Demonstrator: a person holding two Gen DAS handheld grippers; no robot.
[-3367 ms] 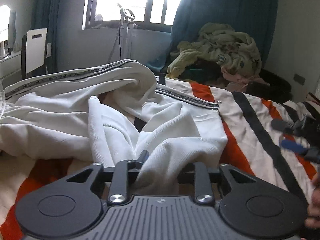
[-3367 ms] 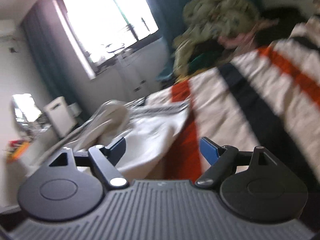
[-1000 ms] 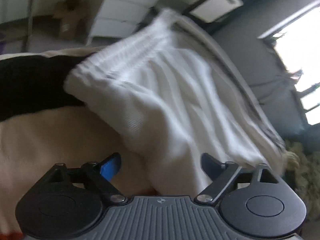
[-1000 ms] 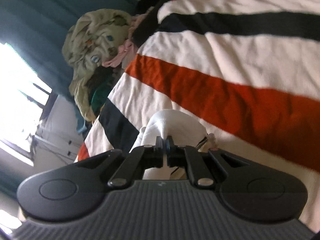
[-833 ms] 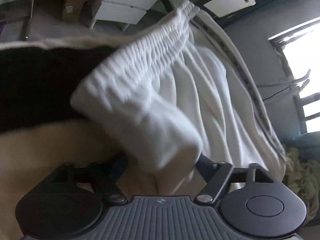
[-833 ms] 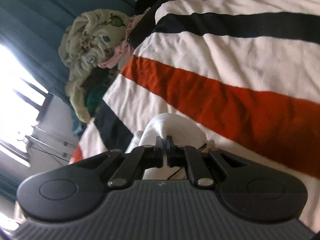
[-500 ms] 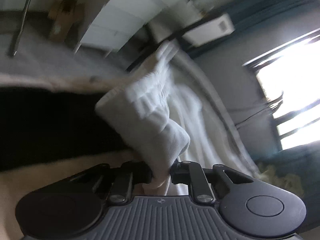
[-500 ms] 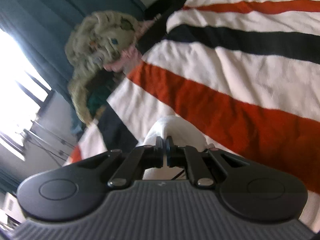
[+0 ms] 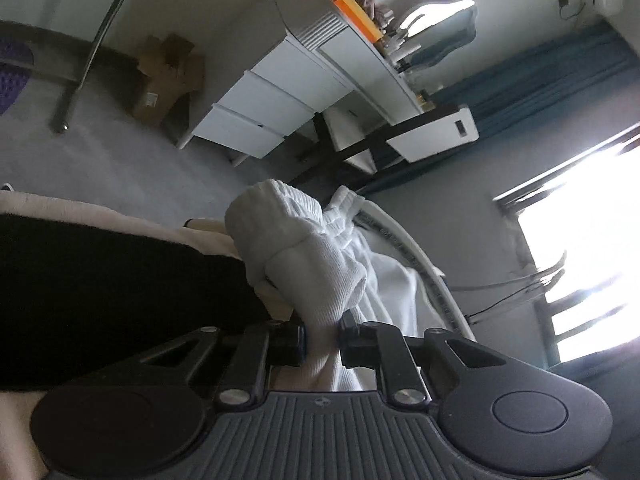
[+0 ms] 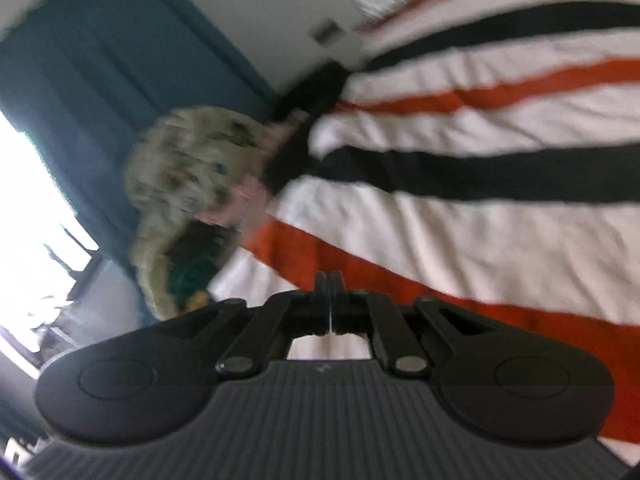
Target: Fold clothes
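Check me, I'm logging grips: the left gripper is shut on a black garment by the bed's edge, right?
Not black: the left gripper is shut on the white garment, as the left wrist view shows. The black is a stripe of the bedspread beside it.

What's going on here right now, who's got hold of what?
A person with a gripper in each hand is folding clothes on a striped bedspread. The left gripper is shut on the ribbed waistband end of white trousers. The right gripper is shut; that view is blurred and shows no fabric beyond its tips. A heap of other laundry lies at the bed's far end.
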